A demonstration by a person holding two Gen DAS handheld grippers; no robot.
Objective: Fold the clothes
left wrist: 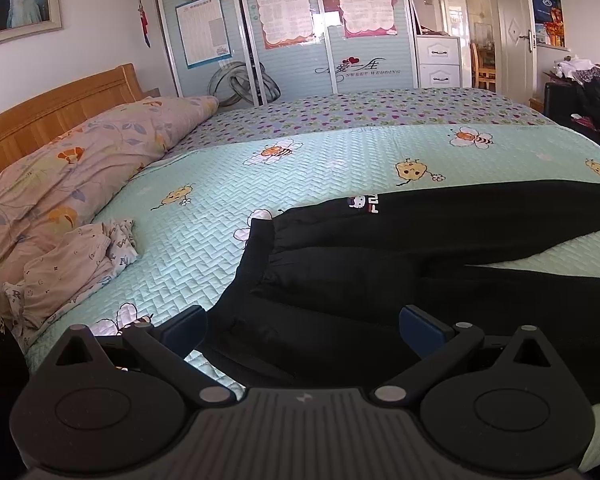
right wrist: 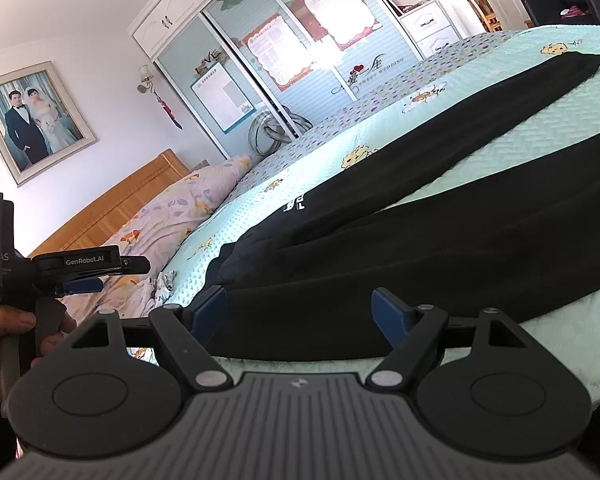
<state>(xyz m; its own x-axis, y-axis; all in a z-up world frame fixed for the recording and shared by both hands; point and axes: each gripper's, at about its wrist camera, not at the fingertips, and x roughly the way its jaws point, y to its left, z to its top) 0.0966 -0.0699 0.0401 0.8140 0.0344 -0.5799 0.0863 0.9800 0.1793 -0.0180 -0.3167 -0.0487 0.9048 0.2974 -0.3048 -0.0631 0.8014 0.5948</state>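
Big bed w/ mint-green quilted bee-print cover (left wrist: 320,184) fills both views. On it, black sweatpants w/ small white cartoon print near the waistband (left wrist: 440,240) lie flat, legs spread in a V toward the foot end, waistband nearest the grippers.

Step, I'd judge: pants laid out, first fold not begun. Next move prob. needs one leg brought over the other, so a pinch at waistband and cuff.

Left gripper (left wrist: 304,324) spread wide, nothing between pads, hovering above the waist edge. Right gripper (right wrist: 300,306) likewise spread, empty, near the lower leg.

Only the right view shows the far cuff (right wrist: 584,60), plus a hand (right wrist: 4,340) on the left tool's handle; only the left view shows the crumpled pale printed garment (left wrist: 76,264) beside the pillow.
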